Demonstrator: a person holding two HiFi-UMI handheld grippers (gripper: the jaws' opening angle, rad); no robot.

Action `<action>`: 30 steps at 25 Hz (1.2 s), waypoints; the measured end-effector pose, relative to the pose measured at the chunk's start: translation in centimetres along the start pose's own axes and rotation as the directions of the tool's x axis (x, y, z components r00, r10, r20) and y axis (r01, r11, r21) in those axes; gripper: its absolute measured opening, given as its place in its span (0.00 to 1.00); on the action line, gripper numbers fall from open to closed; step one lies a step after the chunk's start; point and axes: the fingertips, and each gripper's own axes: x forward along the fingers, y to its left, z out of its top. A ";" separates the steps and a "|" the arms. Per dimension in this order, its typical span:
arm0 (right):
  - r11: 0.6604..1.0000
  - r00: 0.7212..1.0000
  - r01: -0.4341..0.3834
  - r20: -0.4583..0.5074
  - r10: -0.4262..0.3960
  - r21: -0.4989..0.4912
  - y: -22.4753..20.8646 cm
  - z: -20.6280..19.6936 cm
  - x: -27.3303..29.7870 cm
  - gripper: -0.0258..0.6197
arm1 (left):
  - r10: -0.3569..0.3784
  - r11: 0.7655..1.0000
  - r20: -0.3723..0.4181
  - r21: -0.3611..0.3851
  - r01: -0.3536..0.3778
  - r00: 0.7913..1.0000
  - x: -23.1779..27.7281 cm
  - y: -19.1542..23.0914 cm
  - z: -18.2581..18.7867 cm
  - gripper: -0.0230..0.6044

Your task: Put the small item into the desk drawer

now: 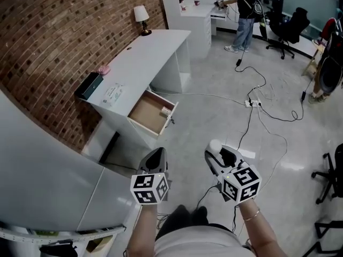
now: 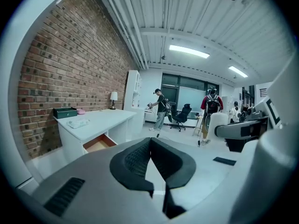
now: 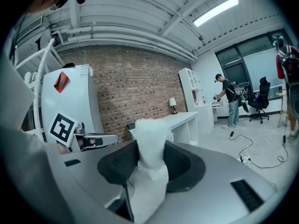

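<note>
As the head view looks steeply down, the left gripper [image 1: 156, 154] and the right gripper [image 1: 221, 154] sit side by side at 6 o'clock, and the small white item [image 1: 214, 144] pokes out of the right one's tip. Up at 11 o'clock from them the desk drawer [image 1: 151, 114] stands pulled out of the white desk [image 1: 147, 50], well apart from the item, with a small pale object lying in its right corner. On the desktop lie a dark box [image 1: 88, 85], a pink thing [image 1: 104, 69] and a white packet [image 1: 113, 94], and a lamp [image 1: 141, 16] stands at the far end against the brick wall [image 1: 59, 31]. Cables [image 1: 257, 103] trail over the floor at 2 o'clock, and a person [image 1: 245, 12] stands at 1 o'clock. Seen from the left gripper view, the black pads [image 2: 133, 164] meet at their tips with nothing between them; the open drawer [image 2: 97, 145] shows at 9 o'clock. Seen from the right gripper view, the item [image 3: 148, 134] stands upright in the middle, squeezed between the two pads [image 3: 117, 164], its top rising past the jaw tips toward 12 o'clock, so the jaws are clamped on it.
</note>
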 end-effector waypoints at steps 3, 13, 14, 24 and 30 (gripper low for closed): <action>1.000 1.000 0.001 0.005 -0.001 0.020 -0.3 0.0 -0.2 0.31 | 0.005 1.000 -0.003 -0.001 -0.005 1.000 0.1 -0.1 -0.1 0.07; 1.000 1.000 -0.015 0.005 0.015 0.014 0.0 0.3 -0.6 0.31 | 0.032 0.999 0.018 0.006 -0.032 0.999 -0.7 -0.1 0.4 0.07; 1.000 1.000 -0.018 0.007 0.018 0.015 0.0 0.3 -0.6 0.31 | 0.037 0.999 0.021 0.005 -0.037 0.999 -0.8 0.0 0.5 0.07; 0.999 1.000 -0.024 -0.004 0.024 0.040 -2.1 0.5 1.0 0.31 | 0.063 0.998 0.011 0.001 -0.063 0.998 1.4 0.7 0.6 0.07; 0.998 0.999 -0.024 -0.027 0.026 0.063 -4.2 0.6 5.1 0.31 | 0.072 0.997 -0.006 -0.011 -0.072 0.997 5.6 3.3 0.9 0.07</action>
